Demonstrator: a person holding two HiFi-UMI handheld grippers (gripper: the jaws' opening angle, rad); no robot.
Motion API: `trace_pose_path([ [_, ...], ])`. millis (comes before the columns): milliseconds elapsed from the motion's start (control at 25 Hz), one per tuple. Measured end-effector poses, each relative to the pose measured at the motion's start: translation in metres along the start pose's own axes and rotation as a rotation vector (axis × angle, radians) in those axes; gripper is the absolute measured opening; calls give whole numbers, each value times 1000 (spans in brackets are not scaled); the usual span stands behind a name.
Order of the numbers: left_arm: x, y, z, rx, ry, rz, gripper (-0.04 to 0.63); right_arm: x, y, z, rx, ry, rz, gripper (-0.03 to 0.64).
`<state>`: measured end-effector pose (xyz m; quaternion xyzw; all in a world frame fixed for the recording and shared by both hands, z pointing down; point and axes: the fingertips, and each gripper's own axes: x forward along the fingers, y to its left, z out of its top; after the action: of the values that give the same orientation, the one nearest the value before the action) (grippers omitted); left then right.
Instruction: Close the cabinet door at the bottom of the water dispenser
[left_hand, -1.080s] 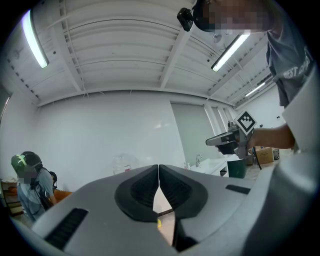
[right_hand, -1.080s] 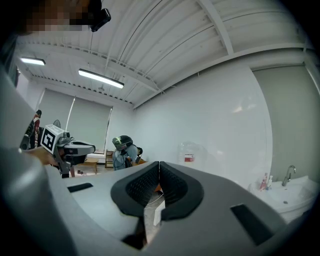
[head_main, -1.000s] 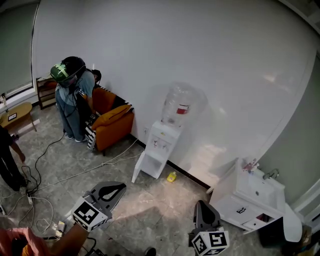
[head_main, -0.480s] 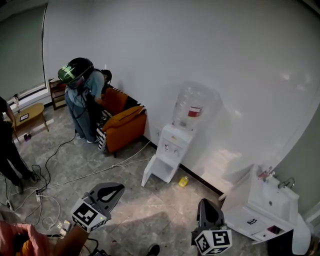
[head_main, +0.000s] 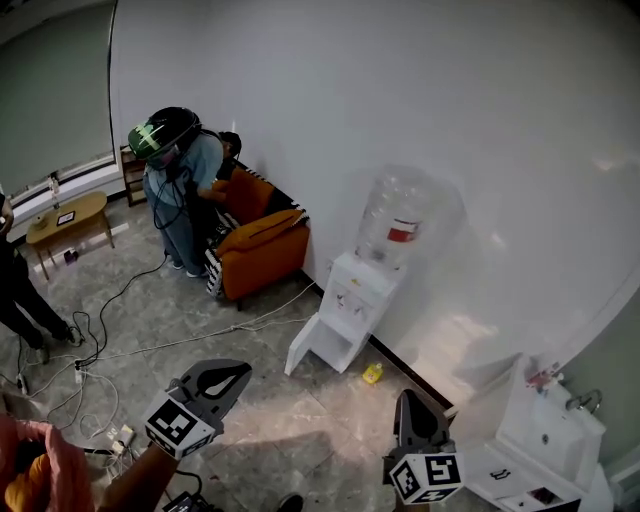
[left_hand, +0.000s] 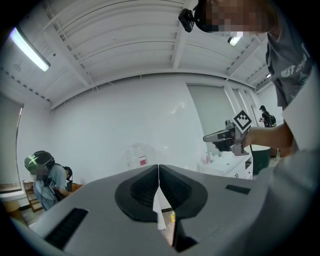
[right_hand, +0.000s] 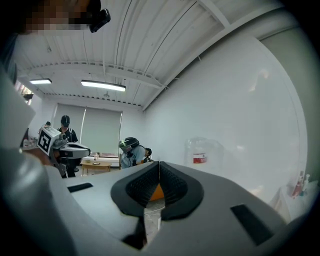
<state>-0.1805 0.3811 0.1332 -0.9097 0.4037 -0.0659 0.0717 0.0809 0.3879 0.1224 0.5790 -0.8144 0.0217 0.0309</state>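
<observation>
1. While the water dispenser stands against the white wall, its bottom cabinet door hangs swung out to the left. The lower compartment is open, but its contents cannot be made out.
2. On top of the dispenser sits a large clear bottle with a red label.
3. A small yellow bottle stands on the floor just right of the dispenser's base.
4. Left of the dispenser are an orange armchair and a person in a helmet; cables trail across the floor on that side.
5. Right of the dispenser is a white sink unit.
6. The left gripper and right gripper sit well short of the dispenser, each with its jaws pressed together on nothing, floor tiles between them and the door.
</observation>
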Motion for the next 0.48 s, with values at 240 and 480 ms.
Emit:
trace_pose_path([
  [240, 30, -11, 7, 21, 14, 28, 19, 17, -33, 0, 11, -7, 44, 28],
  [480, 62, -22, 20, 17, 22, 39, 18, 28, -63, 2, 27, -19, 61, 28],
])
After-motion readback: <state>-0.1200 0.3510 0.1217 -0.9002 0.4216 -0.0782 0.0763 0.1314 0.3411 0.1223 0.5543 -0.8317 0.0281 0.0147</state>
